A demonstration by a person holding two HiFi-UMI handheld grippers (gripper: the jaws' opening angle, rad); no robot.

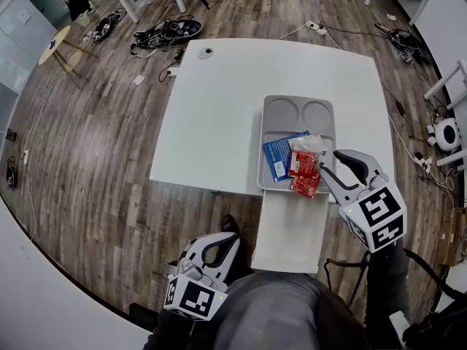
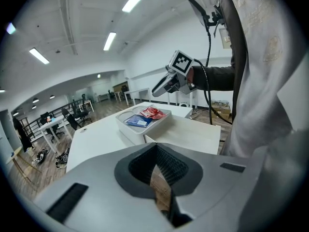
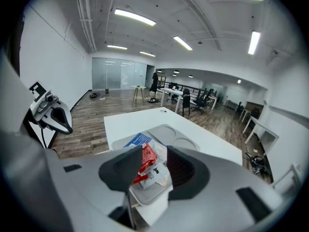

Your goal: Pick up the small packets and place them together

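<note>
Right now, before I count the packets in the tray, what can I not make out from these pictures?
- Print on the blue packet: too small in the head view; partly behind the jaws of the right gripper in the right gripper view.
- Count of the red packets: they overlap, so anything beneath is hidden.
- Identity of the small round object at the far edge of the table: too small.
</note>
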